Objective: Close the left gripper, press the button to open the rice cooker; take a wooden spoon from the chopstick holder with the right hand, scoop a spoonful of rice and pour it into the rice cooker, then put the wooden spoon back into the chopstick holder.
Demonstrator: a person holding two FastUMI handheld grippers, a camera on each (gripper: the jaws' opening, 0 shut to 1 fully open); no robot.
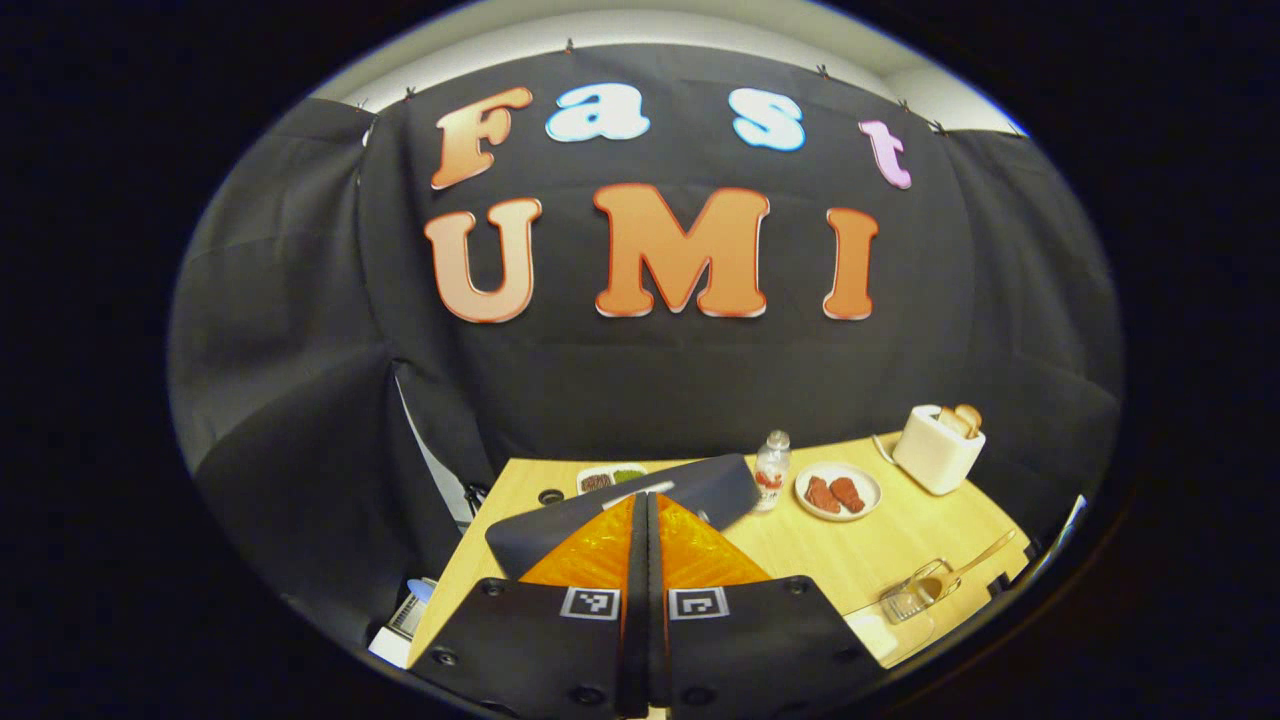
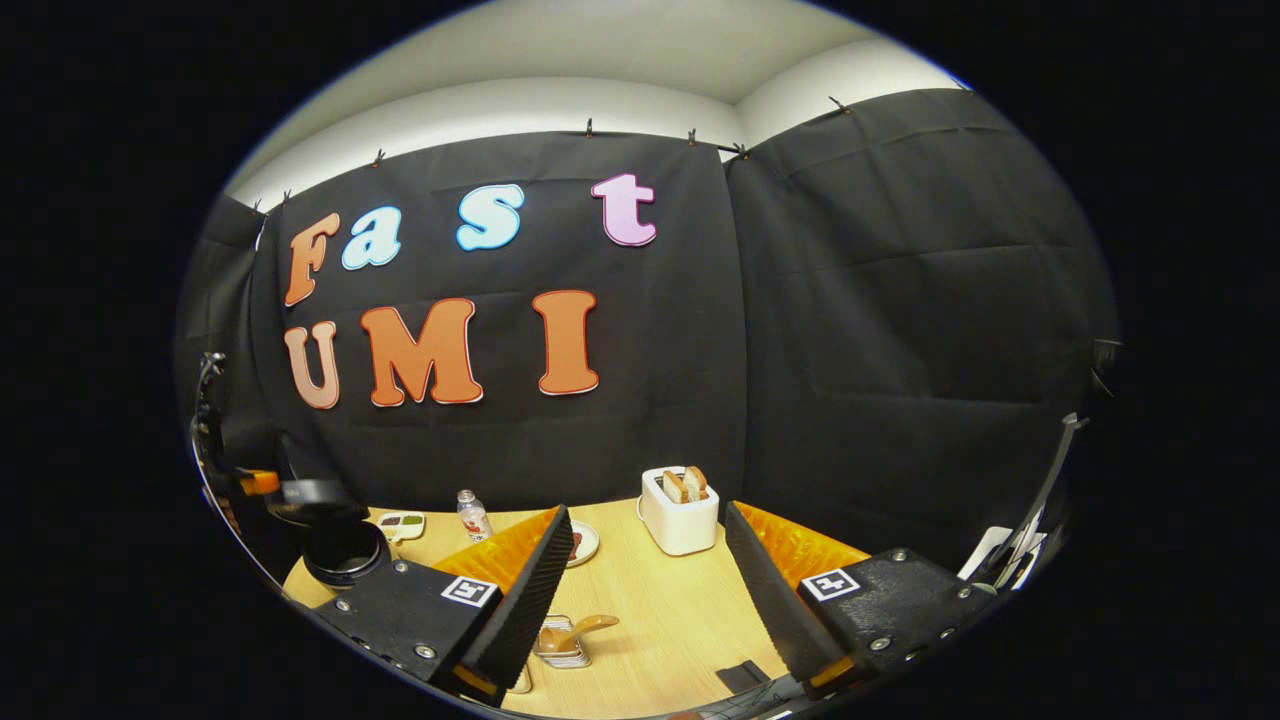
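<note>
- The rice cooker (image 2: 342, 548) sits at the far left of the counter (image 2: 660, 600) with its lid (image 1: 640, 495) already swung up. The left hand-held gripper (image 1: 645, 520), fingers pressed together with nothing between them, hangs right at that lid. A careless swing from there could knock the lid back down or shove the cooker.
- The right hand-held gripper (image 2: 645, 575) is spread wide and empty, well above the counter. The wooden spoon (image 2: 572, 632) lies low in a clear chopstick holder (image 2: 560, 645) just below its left finger. Coming down off-line, a finger could catch the holder's rim and tip it.
- The spoon's handle (image 1: 975, 560) is slim and slanted; I'd guess a shallow pinch lets it twist.
- The toaster (image 2: 680, 512), plate (image 1: 838, 490) and bottle (image 1: 771, 468) crowd the back. A wide sweep could clip them.
</note>
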